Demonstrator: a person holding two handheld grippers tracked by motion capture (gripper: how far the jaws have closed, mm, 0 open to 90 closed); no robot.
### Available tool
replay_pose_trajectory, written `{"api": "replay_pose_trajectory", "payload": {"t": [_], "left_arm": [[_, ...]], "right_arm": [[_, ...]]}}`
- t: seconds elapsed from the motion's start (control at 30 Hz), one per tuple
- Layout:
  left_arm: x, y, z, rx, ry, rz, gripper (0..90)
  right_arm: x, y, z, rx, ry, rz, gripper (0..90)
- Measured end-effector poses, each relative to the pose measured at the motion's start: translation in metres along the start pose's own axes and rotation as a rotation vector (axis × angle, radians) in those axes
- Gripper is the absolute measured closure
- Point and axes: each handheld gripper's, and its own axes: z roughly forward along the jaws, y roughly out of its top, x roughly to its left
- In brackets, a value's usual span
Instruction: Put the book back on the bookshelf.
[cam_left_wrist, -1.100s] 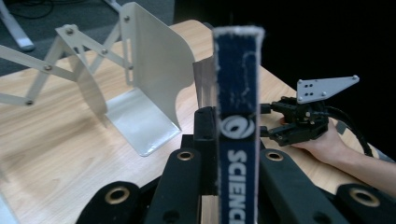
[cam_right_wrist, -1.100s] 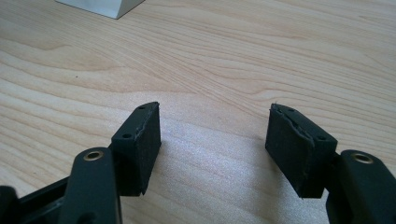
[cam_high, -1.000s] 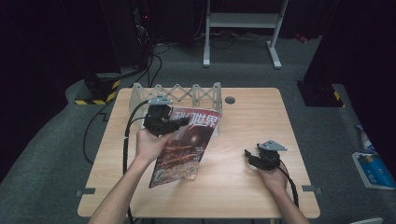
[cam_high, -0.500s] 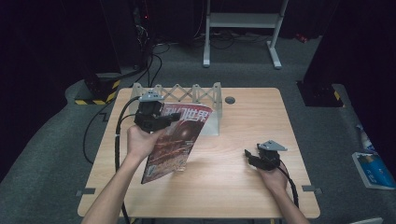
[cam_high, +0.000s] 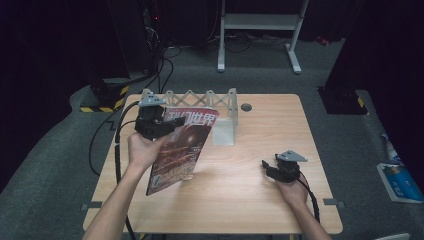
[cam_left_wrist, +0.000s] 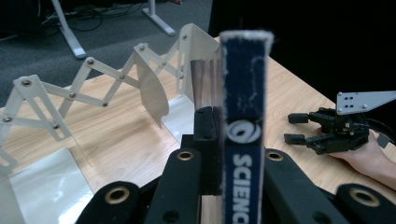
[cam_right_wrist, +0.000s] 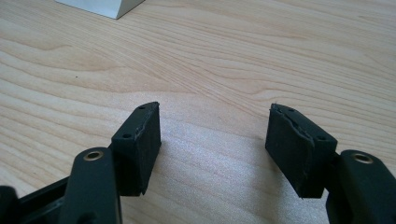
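Note:
A magazine (cam_high: 181, 150) with a reddish cover and a dark blue spine (cam_left_wrist: 244, 116) hangs tilted above the left half of the wooden table (cam_high: 250, 200). My left gripper (cam_high: 170, 130) is shut on its upper edge, the jaws pressing both sides of the spine. Just behind it stands a white accordion file rack (cam_high: 200, 97), whose slots (cam_left_wrist: 93, 84) lie ahead of the jaws. My right gripper (cam_high: 267, 167) rests on the table at the right, jaws open (cam_right_wrist: 215, 140) with bare wood between them; it also appears in the left gripper view (cam_left_wrist: 299, 128).
A round grommet hole (cam_high: 246, 106) sits near the table's back edge. A cable (cam_high: 117, 150) trails from the left gripper off the table's left side. On the floor to the right lies a blue box (cam_high: 400, 180).
The left hand has carried the magazine left and slightly up, and the magazine now hangs steeper, closer to the rack's left part. The right gripper has stayed put.

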Motion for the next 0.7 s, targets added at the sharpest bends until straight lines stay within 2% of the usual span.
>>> {"api": "replay_pose_trajectory", "payload": {"t": [0.7], "left_arm": [[0.015, 0.002, -0.016, -0.014, 0.063, -0.019, 83.8]], "right_arm": [[0.0, 0.0, 0.0, -0.001, 0.001, -0.002, 35.6]]}}
